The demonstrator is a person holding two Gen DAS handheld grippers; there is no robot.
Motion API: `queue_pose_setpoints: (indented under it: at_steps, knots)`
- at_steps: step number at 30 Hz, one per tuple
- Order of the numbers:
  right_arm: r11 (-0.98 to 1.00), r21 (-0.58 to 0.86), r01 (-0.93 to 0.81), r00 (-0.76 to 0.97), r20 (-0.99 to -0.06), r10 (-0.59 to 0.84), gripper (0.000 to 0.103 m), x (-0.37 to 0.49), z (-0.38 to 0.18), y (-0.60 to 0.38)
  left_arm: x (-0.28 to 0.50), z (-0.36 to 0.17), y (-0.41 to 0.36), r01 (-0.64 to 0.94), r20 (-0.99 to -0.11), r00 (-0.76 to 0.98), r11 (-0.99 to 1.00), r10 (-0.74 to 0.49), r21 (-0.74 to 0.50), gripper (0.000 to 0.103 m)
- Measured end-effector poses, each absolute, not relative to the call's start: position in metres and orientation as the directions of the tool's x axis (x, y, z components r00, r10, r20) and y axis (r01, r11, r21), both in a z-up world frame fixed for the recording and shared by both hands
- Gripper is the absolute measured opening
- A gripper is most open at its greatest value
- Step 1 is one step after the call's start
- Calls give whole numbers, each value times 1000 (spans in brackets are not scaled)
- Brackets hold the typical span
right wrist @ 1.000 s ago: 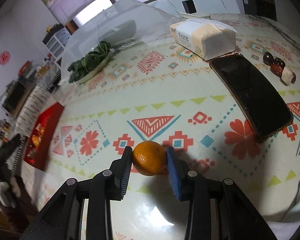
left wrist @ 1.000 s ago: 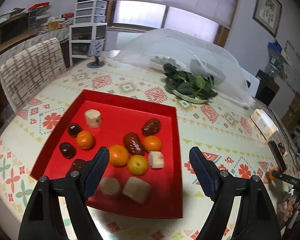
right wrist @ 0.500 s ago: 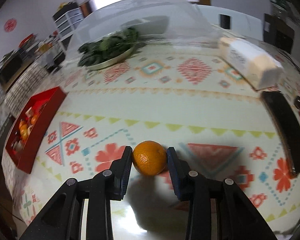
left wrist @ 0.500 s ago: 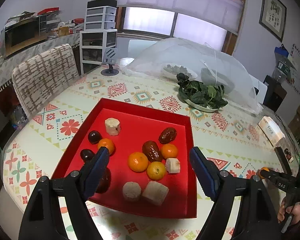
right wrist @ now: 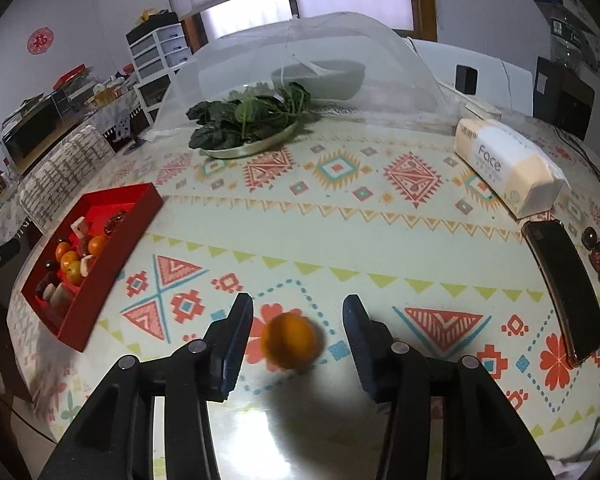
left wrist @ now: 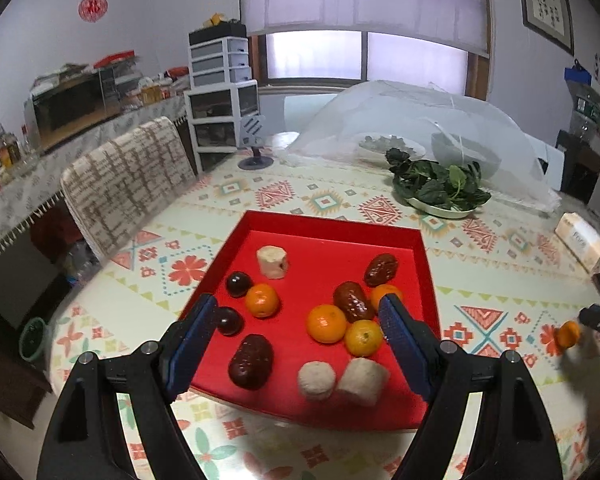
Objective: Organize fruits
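Note:
A red tray [left wrist: 324, 224] [right wrist: 112, 240] holds several tangerines, dark dates and pale cut pieces. My left gripper [left wrist: 296, 332] is open and empty, hovering over the tray's near part. My right gripper [right wrist: 298, 328] is open, its jaws apart on either side of a blurred tangerine [right wrist: 292, 340] on the patterned tablecloth, not touching it. That tangerine also shows in the left wrist view [left wrist: 568, 334], far right of the tray.
A plate of greens [right wrist: 252, 124] and a mesh food cover [right wrist: 300, 52] stand at the back. A tissue pack [right wrist: 504, 168], a black phone [right wrist: 564, 288] and a few loose dates [right wrist: 598, 256] lie at the right. A chair [left wrist: 128, 176] stands left.
My right gripper swung left with the tangerine, then opened and let it go onto the tablecloth. My left gripper rose and pulled back from the tray.

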State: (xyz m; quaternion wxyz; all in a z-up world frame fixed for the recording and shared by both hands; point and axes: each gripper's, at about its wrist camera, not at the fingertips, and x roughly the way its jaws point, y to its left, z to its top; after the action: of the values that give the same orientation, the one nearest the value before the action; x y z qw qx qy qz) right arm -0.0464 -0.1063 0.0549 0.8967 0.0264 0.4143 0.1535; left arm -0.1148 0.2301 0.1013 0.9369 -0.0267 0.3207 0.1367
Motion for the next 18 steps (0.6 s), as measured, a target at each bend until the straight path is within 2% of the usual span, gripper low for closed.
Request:
queue_pose_setpoints:
  at_steps: [7,18]
  knots:
    - [946,135,-295,618,-728,297,56,-59,61,-81,-127,101,231,-299,-583,756,949,298,98,82]
    - [935,118,-335,600,-738,308,57,-70,63,-49,-141,93,252,-310,-598,752,949,276,49,82]
